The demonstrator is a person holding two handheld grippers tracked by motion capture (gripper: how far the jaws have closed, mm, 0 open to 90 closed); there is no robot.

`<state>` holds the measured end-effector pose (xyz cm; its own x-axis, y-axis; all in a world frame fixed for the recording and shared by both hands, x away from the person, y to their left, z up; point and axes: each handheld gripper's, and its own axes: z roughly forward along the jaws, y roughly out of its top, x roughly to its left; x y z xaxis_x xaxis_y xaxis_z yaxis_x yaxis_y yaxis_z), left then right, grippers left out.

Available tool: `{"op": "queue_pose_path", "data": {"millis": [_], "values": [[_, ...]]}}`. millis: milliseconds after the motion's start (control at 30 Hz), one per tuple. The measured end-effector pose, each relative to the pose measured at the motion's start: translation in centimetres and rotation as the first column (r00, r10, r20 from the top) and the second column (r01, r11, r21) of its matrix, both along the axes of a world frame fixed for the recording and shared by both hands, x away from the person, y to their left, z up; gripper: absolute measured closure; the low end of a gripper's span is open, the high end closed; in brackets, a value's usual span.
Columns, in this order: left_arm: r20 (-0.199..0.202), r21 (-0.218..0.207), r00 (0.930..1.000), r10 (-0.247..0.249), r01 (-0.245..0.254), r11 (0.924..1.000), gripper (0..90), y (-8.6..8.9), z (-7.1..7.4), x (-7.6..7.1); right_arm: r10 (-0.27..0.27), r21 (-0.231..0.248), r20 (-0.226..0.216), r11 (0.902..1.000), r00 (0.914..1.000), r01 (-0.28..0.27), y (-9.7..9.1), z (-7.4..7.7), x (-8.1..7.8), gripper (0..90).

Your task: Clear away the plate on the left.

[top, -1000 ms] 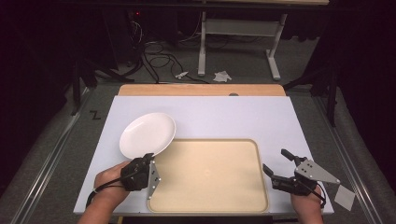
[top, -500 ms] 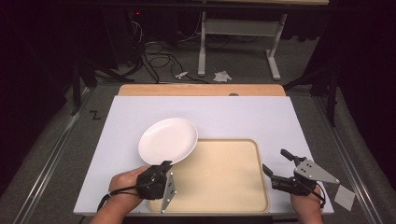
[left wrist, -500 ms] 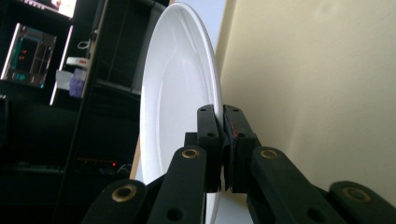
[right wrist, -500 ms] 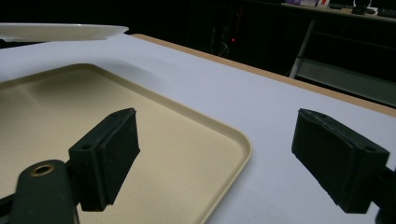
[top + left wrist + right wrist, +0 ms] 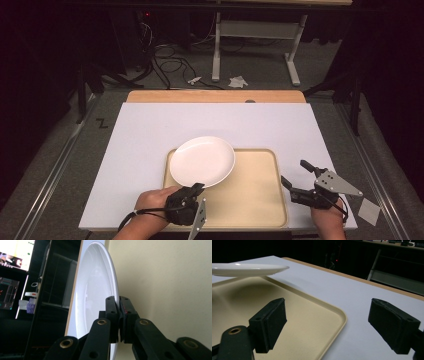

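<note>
Lower frame: left tool (image 5: pixel 196 188) clamps the near rim of the white plate (image 5: pixel 202 161), held above the beige tray (image 5: pixel 260 200); right tool (image 5: pixel 296 177) gapes empty. Beyond, bare tabletop (image 5: pixel 150 130). Plate likely rigid, glossy, breakable; rim pinch suits.

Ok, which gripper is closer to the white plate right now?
Left. The left gripper is clamped on the plate rim, holding it over the tray; the right gripper sits open beside the tray, apart from it.
</note>
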<state>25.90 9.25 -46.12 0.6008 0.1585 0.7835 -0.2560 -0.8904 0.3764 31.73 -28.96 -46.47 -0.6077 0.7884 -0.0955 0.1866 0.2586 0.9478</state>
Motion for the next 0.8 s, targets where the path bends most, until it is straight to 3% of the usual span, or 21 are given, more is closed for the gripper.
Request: {"op": "queue_pose_path", "data": {"millis": [433,800], "values": [[-0.017,0.032,0.9963,-0.084,0.085,0.9959,86.6,-2.1,-0.9,-0.8,0.0,-0.004,0.001,1.0,1.0,0.0,0.0,0.0,-0.1,15.7],[-0.024,0.065,0.9943,-0.104,0.105,0.9923,86.7,-2.9,-1.6,-0.9,-0.001,-0.004,0.001,1.0,1.0,0.001,0.0,0.1,-0.1,15.7]]}}
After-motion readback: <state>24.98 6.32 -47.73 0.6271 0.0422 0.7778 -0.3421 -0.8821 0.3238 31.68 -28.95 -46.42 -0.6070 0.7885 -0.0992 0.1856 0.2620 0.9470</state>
